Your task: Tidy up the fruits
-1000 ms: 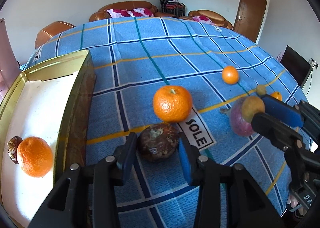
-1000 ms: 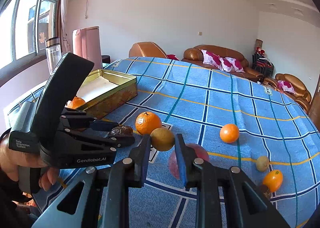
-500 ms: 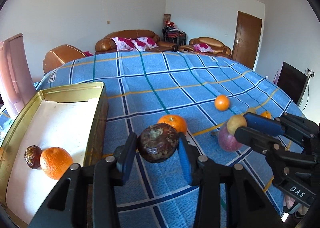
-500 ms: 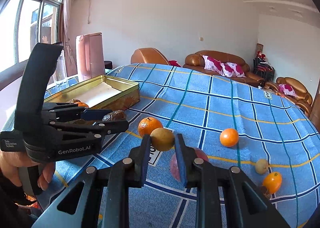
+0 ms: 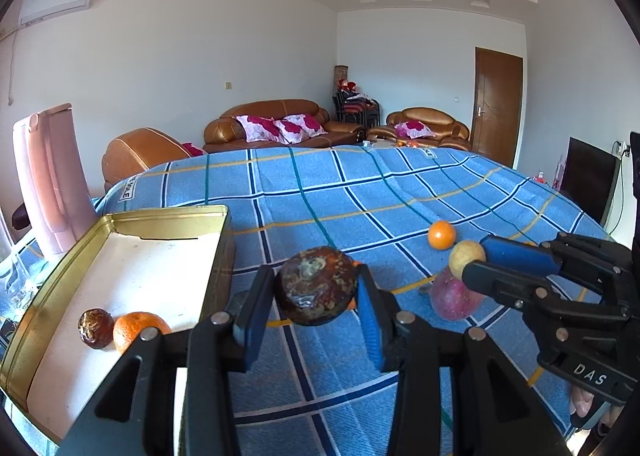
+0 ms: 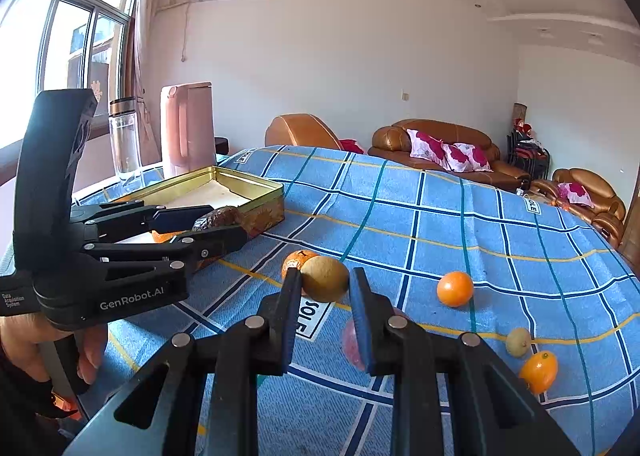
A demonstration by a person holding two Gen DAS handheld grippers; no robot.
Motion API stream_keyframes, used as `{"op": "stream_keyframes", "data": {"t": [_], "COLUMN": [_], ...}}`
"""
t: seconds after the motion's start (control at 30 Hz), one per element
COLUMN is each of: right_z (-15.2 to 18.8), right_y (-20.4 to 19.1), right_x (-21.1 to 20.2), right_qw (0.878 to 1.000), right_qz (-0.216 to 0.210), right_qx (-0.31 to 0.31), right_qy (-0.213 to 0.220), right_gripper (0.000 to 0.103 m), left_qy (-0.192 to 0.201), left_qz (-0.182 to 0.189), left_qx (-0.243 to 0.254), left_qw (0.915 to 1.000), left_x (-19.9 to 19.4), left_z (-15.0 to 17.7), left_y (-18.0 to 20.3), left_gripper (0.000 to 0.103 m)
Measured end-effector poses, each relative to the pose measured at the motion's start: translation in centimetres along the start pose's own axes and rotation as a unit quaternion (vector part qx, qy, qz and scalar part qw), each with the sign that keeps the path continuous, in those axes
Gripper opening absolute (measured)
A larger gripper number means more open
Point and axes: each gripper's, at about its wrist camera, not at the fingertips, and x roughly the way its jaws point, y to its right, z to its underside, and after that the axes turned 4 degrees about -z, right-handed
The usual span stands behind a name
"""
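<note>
My left gripper (image 5: 316,292) is shut on a dark brown wrinkled fruit (image 5: 315,287), held in the air just right of the gold tin (image 5: 164,216). The same gripper (image 6: 224,226) shows at the left of the right wrist view, beside the tin (image 6: 256,186). In the tin lie an orange (image 5: 138,330) and a small dark fruit (image 5: 95,327). My right gripper (image 6: 325,281) is shut on a yellow-green round fruit (image 6: 325,279), lifted above the cloth. Below it sits a pink-purple fruit (image 5: 456,296). An orange (image 6: 294,258) lies just behind the held fruit.
A blue checked cloth (image 6: 420,224) covers the table. Loose on it are an orange (image 6: 455,288), a small yellowish fruit (image 6: 518,342) and a small oval orange fruit (image 6: 539,371). A pink jug (image 6: 188,128) and a glass bottle (image 6: 124,136) stand beyond the tin.
My left gripper has lifted the dark fruit off the cloth and tilted up, moving towards the tin. The right gripper, with the yellow-green fruit, has barely moved.
</note>
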Motion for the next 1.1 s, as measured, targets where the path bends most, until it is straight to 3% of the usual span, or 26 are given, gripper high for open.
{"op": "stream_keyframes", "data": {"t": [1.1], "right_z": [0.7], "right_y": [-0.6], "right_x": [-2.1], "right_qw": [0.998], "right_qz": [-0.01], "right_qx": [-0.02], "right_qy": [0.058], "right_gripper": [0.026], "left_qy": [0.062], "left_qz": [-0.027], "left_qx": [-0.002], "left_qw": [0.9977], "left_x": [-2.6], "left_z": [0.3], "left_y": [0.0], "left_gripper": [0.042]}}
